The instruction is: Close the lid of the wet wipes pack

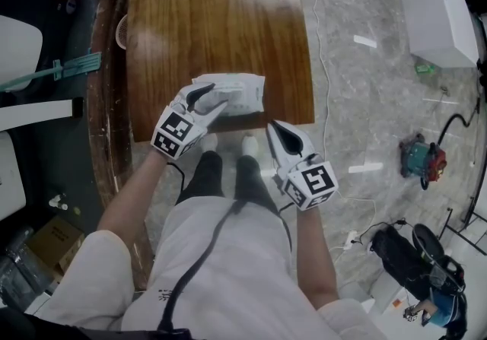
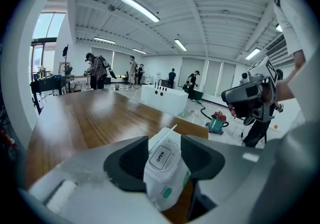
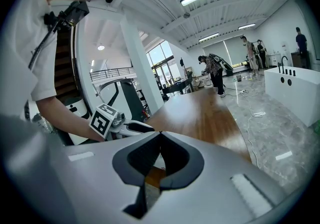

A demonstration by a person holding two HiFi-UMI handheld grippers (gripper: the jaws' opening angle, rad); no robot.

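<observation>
- The wet wipes pack [image 1: 237, 93] sits on the wooden table [image 1: 213, 19], right up by the near edge in front of the person. Its long side runs left to right along that edge.
- On top there's the lid [image 2: 160, 156], a flap marked OPEN. From the left gripper view it looks fairly flat, but I honestly can't tell if it's pressed down and sealed or just resting there.
- The left gripper [image 1: 209, 100] is clamped on the pack's left end, one jaw on either side of it, so the pack is pinned in place.
- The right gripper [image 1: 275, 131] has its jaws pinched together with nothing between them. It hangs just off the table edge near the front right corner, apart from the pack.
- So from the free gripper the pack lies forward and a bit to the left, with the pack's right end closest to it.
- My guess: the right one is the one to do the pressing. It would come in over the edge and push down on the flap while the left holds on. It could skid the pack if it pushes sideways rather than down.
</observation>
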